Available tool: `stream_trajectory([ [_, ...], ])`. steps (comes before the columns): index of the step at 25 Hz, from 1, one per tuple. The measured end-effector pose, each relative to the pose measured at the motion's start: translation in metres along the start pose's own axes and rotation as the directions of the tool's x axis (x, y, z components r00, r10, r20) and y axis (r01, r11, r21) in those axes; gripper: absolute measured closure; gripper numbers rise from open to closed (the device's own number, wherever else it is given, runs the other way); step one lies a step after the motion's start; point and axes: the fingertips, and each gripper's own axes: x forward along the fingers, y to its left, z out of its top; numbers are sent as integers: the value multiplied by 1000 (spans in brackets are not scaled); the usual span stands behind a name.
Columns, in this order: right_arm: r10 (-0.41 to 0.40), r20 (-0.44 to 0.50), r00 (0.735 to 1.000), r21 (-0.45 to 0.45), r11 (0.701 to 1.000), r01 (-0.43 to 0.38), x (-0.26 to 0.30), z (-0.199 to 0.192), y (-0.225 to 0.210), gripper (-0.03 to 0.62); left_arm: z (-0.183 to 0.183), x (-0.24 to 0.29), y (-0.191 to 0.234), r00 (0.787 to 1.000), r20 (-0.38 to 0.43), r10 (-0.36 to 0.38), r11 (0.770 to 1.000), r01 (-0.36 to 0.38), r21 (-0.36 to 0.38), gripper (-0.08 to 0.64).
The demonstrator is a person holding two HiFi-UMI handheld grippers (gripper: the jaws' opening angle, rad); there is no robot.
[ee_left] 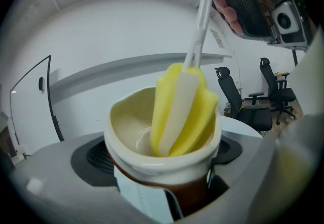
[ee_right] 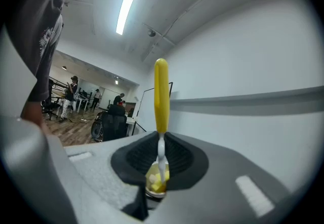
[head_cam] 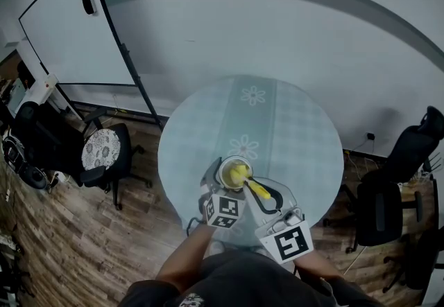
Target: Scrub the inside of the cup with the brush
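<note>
Head view looks down on a white wall and a wood floor, with a whiteboard [head_cam: 69, 28] standing at the far left. A round bench [head_cam: 291, 132] under a pale checked cloth with flower prints fills the middle. One office chair [head_cam: 104, 150] stands to its left and another [head_cam: 388, 195] to its right, both well apart from it.

At the near edge of the bench, the person's forearms reach in with both tools side by side. The left gripper [head_cam: 216, 188] has its jaws clamped on the cup [ee_left: 147, 132], one pressing each side of the brown outer wall. The cup is cream inside, stands upright with its mouth open upward, and sits over the near part of the bench - whether its base touches the cloth cannot be told.

The right gripper [ee_right: 161, 160] is just to the right of the left one, and its jaws are closed tight on the thin pale stem of the brush [ee_left: 185, 112]. The brush slants down to the left into the cup. Its yellow sponge head is inside, leaning against the right inner wall and partly above the rim - the yellow handle [ee_right: 161, 94] rises beyond the right jaws.
</note>
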Motion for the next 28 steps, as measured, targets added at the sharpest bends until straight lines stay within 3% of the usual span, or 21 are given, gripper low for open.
stream_trajectory([
  [8,34,-29,999,101,994,-31,1,-2,0,557,0,-3,1,1000,-1,2,1000,-2,1,15],
  [13,48,-38,998,112,993,-43,1,-7,2,557,1,-5,-3,1000,3,-8,1000,8,5,17],
  [28,-10,113,993,95,995,-1,10,17,-5,558,3,-6,-12,999,12,-30,1000,30,6,17],
])
